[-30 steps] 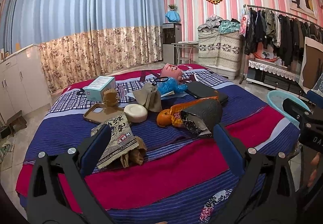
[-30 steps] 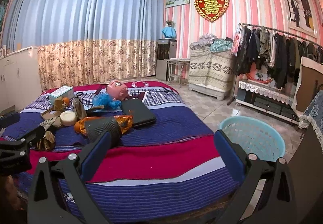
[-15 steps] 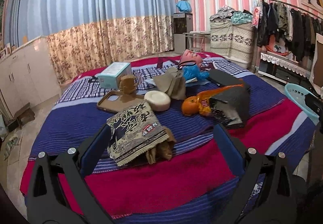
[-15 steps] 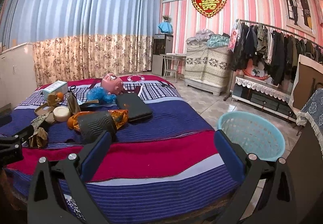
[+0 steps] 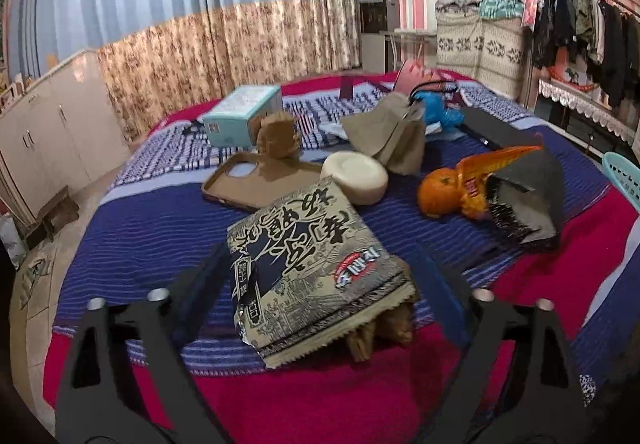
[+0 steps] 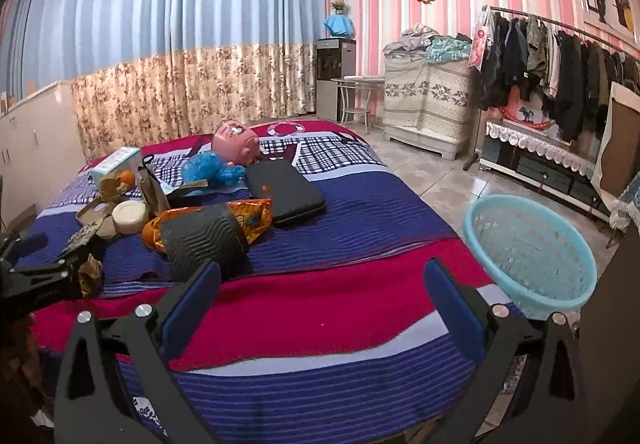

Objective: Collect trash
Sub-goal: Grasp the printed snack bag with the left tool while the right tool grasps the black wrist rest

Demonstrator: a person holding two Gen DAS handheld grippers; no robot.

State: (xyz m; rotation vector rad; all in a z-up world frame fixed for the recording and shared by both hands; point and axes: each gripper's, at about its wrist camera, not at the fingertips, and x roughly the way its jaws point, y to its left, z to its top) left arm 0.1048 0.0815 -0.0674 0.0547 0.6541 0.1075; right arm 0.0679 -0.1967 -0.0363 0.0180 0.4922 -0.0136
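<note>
A flat snack packet (image 5: pixel 304 256) printed with black characters lies near the front of the striped bed, on top of crumpled brown paper (image 5: pixel 384 332). My left gripper (image 5: pixel 324 280) straddles the packet, and its jaws are closing. The blue pads stand just off the packet's two side edges, with no clear press. From the right wrist view the left gripper (image 6: pixel 76 256) shows at the far left, by the same packet (image 6: pixel 86 234). My right gripper (image 6: pixel 320 284) hangs open over the bed's red stripe with nothing between its fingers. A pale blue basket (image 6: pixel 536 292) stands on the floor to the right of the bed.
Further back on the bed (image 5: pixel 140 228) lie an orange snack bag with a black wrapper (image 5: pixel 520 200), an orange (image 5: pixel 434 192), a white round tin (image 5: pixel 356 176), a brown phone case (image 5: pixel 256 184), a teal box (image 5: pixel 244 112) and a black case (image 6: pixel 284 192). A clothes rack (image 6: pixel 560 56) lines the right wall.
My left gripper has moved forward and down onto the snack packet, which now lies between its fingers, and the fingers have drawn closer together. The right gripper has shifted slightly; the basket looks nearer.
</note>
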